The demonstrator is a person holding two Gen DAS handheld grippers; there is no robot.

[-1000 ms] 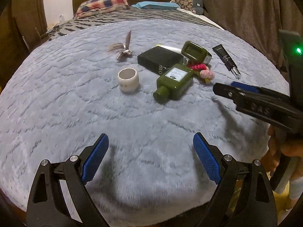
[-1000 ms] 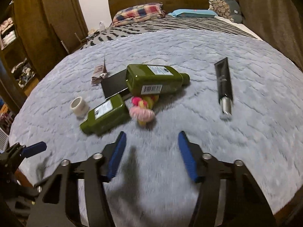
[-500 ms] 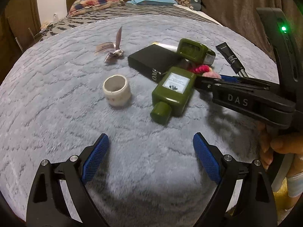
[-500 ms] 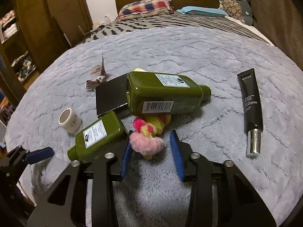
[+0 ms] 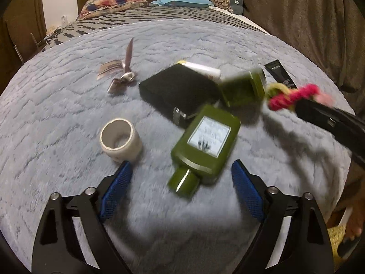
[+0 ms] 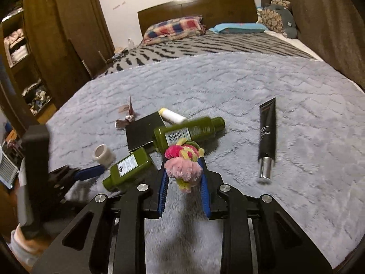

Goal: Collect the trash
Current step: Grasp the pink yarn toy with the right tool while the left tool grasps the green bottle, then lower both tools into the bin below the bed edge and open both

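Left view, left claw: the left claw (image 5: pixel 180 182) was wide open and held nothing, with its blue pads apart above the fuzzy gray blanket (image 5: pixel 68 118).
Left view, right in front: a small green bottle (image 5: pixel 205 143) lay on its side, its cap pointing in between the two pads.
Left view, nearby: a little white ring of tape (image 5: pixel 120 139) sat just past the left pad.
Left view, behind: a black box (image 5: pixel 175 91) lay behind the bottle, with a second green bottle (image 5: pixel 244 86) touching it; a crumpled wrapper (image 5: pixel 121 75) lay apart, farther back.
Left view, trash: the fluffy pink and yellow toy (image 5: pixel 294 94) was up off the blanket at the tip of the right claw, blurry.
Right view, right claw: the right claw (image 6: pixel 183 178) was narrow and squeezed the fluffy toy (image 6: pixel 182 166) between its pads.
Right view, in the way: the toy hid part of the bigger green bottle (image 6: pixel 189 131), which lay across the black box (image 6: pixel 141 134).
Right view only: a white tube (image 6: pixel 173 116) peeked out behind the box, and the whole black tube (image 6: pixel 267 134) lay well apart to the right.
Right view, left claw: it showed low at the left edge, blurry, near the small bottle (image 6: pixel 130 169).
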